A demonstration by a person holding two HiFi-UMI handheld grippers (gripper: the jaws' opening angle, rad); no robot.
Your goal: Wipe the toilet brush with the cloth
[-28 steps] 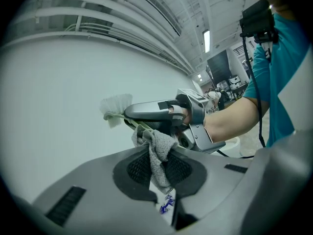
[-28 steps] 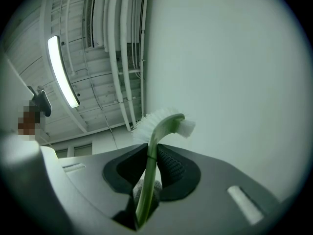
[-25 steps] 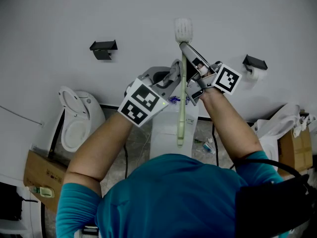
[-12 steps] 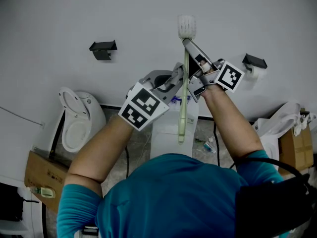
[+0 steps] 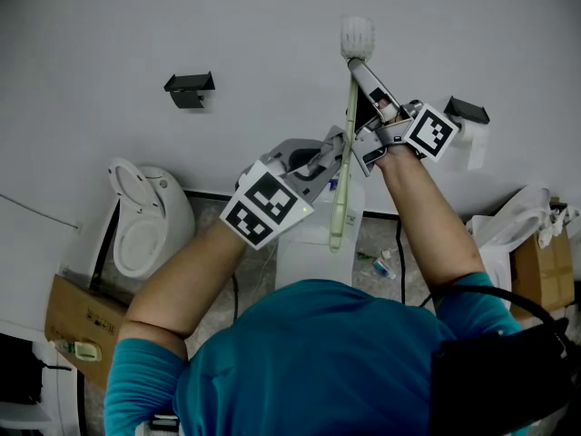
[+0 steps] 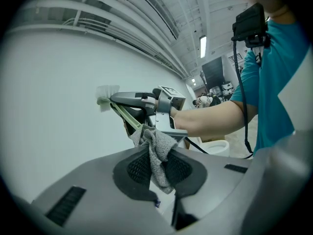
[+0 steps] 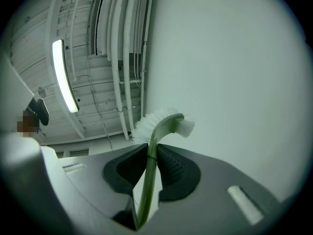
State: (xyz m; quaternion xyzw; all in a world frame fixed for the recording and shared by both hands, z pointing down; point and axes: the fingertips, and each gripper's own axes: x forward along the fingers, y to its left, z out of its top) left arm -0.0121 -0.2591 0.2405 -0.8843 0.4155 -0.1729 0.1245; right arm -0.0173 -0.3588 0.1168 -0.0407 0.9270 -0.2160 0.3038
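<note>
While cloth (image 6: 157, 153) sits pinched, right gripper (image 7: 152, 155) clamps brush (image 7: 164, 121).

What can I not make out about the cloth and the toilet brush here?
- Left gripper view: the cloth covers where it meets the toilet brush handle.
- Head view: the left gripper hides the cloth.
- Right gripper view: the right gripper cuts off the handle's lower end.

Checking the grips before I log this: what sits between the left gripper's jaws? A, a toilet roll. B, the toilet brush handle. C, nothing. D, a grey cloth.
D: the left gripper pinches the grey cloth between its pads, while the right gripper holds the toilet brush.
</note>
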